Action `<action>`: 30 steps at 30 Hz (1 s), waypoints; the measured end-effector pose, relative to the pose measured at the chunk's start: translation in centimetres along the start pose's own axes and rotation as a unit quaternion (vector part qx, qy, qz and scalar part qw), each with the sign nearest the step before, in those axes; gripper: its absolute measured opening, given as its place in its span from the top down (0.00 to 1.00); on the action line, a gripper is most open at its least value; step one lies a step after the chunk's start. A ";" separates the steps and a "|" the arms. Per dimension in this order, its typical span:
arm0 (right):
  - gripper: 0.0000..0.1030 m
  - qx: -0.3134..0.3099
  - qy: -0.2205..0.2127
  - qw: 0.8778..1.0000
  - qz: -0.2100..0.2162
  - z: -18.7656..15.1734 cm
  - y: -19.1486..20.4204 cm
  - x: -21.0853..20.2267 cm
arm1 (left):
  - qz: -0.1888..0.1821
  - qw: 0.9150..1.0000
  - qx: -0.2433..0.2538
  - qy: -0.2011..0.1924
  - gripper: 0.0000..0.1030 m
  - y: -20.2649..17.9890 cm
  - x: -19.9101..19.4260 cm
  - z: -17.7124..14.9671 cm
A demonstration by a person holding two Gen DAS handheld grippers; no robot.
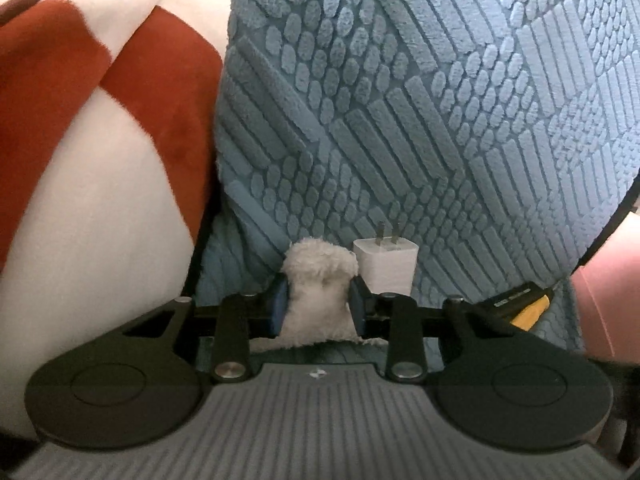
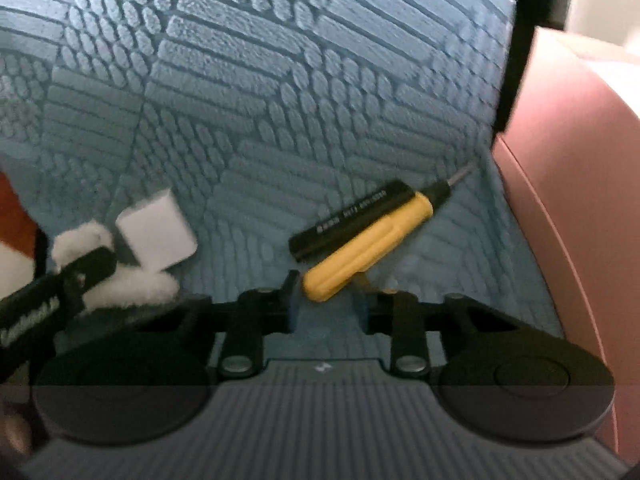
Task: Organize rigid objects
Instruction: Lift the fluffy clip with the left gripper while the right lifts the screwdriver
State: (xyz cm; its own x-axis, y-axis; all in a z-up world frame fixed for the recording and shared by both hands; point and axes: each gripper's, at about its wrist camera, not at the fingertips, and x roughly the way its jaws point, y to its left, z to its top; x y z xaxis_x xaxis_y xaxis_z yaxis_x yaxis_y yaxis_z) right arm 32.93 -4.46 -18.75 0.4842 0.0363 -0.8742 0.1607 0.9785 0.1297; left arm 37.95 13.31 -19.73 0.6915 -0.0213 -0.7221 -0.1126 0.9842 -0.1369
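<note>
- Fluffy white fabric [image 1: 318,296] fills the gap of the left gripper [image 1: 318,300], both blue-padded fingers [image 1: 280,300] pressed into its sides so the tuft bulges above and below them.
- Just to the right of that tuft, touching it, a white charger plug [image 1: 386,268] stands on the blue textured mat [image 1: 400,100] with its two metal prongs pointing up.
- Further right in the left wrist view, only a corner of the yellow-and-black screwdriver [image 1: 516,308] peeks out past the gripper's arm.
- A red-and-white plush surface [image 1: 100,140] rises along the mat's left edge; a pink box [image 1: 608,300] borders the right.
- The right gripper [image 2: 327,304] hangs over the mat with its jaws parted to a moderate gap and nothing between them (bare mat shows through).
- The screwdriver [image 2: 360,240] lies on the mat just ahead of those fingers, the yellow butt nearest the left finger, the metal tip angled up and right toward the pink box [image 2: 560,200].
- Only the right wrist view shows the screwdriver whole; it also catches the left gripper [image 2: 72,276] from the side, clamped on the white fabric [image 2: 132,288], with the charger [image 2: 158,232] beside it (prongs not visible from here).
- The pink box's wall is all that shows in either view; its inside cannot be seen.
</note>
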 end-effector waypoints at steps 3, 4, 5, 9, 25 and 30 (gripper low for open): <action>0.77 0.006 0.000 1.000 0.000 -1.5 -1.0 -1.2 | -0.001 1.000 -0.014 -0.002 0.64 0.1 -1.1 -0.7; 0.77 0.008 0.000 1.000 0.001 -1.8 -1.4 -1.6 | -0.003 1.000 -0.021 -0.003 0.64 0.1 -1.6 -0.9; 0.78 0.010 0.001 1.000 0.001 -2.2 -1.8 -1.9 | -0.007 1.000 -0.026 -0.003 0.64 0.2 -2.0 -1.1; 0.80 0.015 0.003 1.000 0.006 -3.0 -4.3 -3.1 | -0.017 0.999 -0.039 -0.009 0.64 0.7 -4.4 -1.8; 0.83 -0.035 -0.005 0.999 0.008 -7.1 -7.2 -8.4 | -0.074 0.997 -0.034 0.009 0.64 -2.1 -10.6 -7.9; 0.83 -0.071 -0.005 0.997 0.017 -9.0 -7.4 -9.1 | -0.097 0.995 -0.017 0.030 0.64 -3.2 -11.8 -10.7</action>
State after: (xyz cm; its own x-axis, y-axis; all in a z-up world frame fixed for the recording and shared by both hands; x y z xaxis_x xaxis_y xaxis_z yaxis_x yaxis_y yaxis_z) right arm 19.62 -10.17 -15.94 0.4968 0.0690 -0.8651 0.0209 0.9956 0.0914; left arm 22.50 8.53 -17.99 0.6589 -0.2223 -0.7186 -0.0051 0.9540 -0.2998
